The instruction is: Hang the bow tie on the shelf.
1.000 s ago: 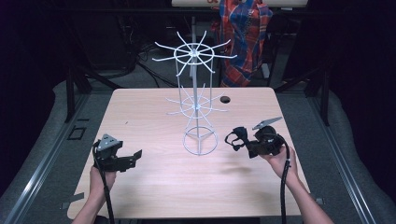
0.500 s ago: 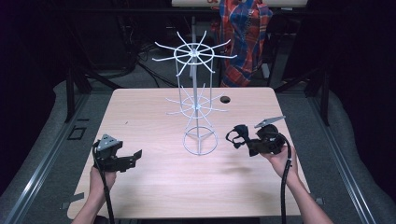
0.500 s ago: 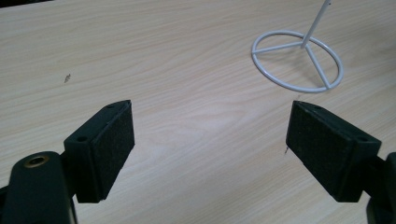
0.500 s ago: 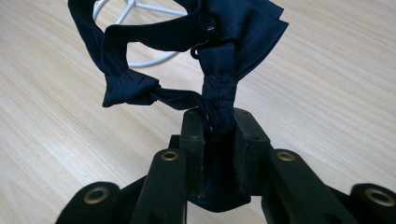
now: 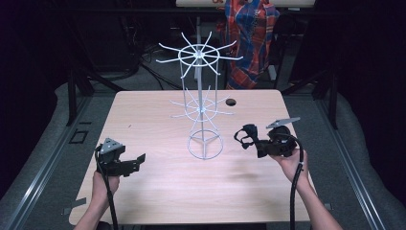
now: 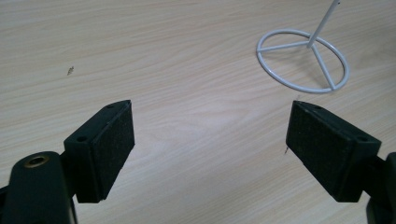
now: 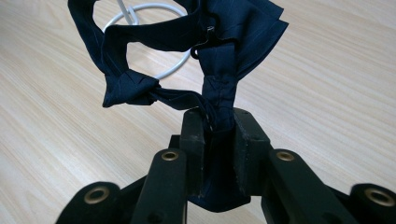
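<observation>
Nothing moves: right claw pinches a dark bow tie, left claw gapes; judging, loop goes over a rack arm.

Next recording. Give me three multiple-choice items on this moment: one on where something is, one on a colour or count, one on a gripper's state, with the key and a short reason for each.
1. Where does the white wire rack stand?
A. On the table between the two grippers
B. On the floor left of the table
C. Lying flat at the table's near edge

2. What colour is the fabric piece held at the right?
A. White
B. Dark navy
C. Bright yellow

3. How does the left gripper stand?
A. Shut on the rack's base ring
B. Shut on the fabric
C. Open, holding nothing

Key: 1 A, since the high view shows the rack upright on the tabletop between the grippers. 2 B, since the right gripper view shows dark navy cloth pinched in the right gripper. 3 C, since the left gripper view shows the jaws wide apart over bare wood.
</observation>
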Available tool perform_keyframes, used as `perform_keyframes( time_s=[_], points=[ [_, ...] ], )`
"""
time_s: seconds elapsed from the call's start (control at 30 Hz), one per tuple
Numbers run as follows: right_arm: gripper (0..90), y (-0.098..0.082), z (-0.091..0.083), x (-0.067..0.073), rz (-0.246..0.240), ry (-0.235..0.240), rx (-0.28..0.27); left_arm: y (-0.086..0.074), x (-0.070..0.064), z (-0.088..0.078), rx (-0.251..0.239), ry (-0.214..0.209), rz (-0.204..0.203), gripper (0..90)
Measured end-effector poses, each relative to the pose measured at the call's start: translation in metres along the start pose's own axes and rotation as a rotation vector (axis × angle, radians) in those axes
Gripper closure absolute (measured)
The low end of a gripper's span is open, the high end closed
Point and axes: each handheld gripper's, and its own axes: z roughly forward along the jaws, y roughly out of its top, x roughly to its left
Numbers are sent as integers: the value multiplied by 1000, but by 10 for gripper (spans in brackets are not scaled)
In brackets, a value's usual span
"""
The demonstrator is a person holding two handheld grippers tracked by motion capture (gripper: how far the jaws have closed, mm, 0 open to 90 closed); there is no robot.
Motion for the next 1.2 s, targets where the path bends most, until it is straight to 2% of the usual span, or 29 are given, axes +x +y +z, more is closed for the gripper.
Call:
perform_keyframes(
  time_s=[0.2, 0.33, 0.43, 0.6, 0.83, 1.03, 1.2],
  points=[
    [758, 5, -4, 0, 6, 2, -16, 0, -1, 0, 7, 8, -1, 157],
    [759, 13, 3, -6, 65, 10, -61, 0, -1, -1, 2, 9, 3, 157],
    [760, 17, 10, -7, 78, 15, -73, 0, -1, -1, 5, 5, 7, 156],
    [759, 18, 14, -7, 76, 20, -75, 0, 1, 0, 4, 4, 3, 157],
    [760, 18, 8, -7, 75, 28, -87, 0, -1, 0, 12, -7, 14, 157],
    [759, 17, 4, -10, 74, 33, -93, 0, 1, 1, 14, 3, 4, 157],
    [761, 18, 1, -13, 75, 57, -112, 0, 1, 2, 25, 4, 7, 157]
  ],
)
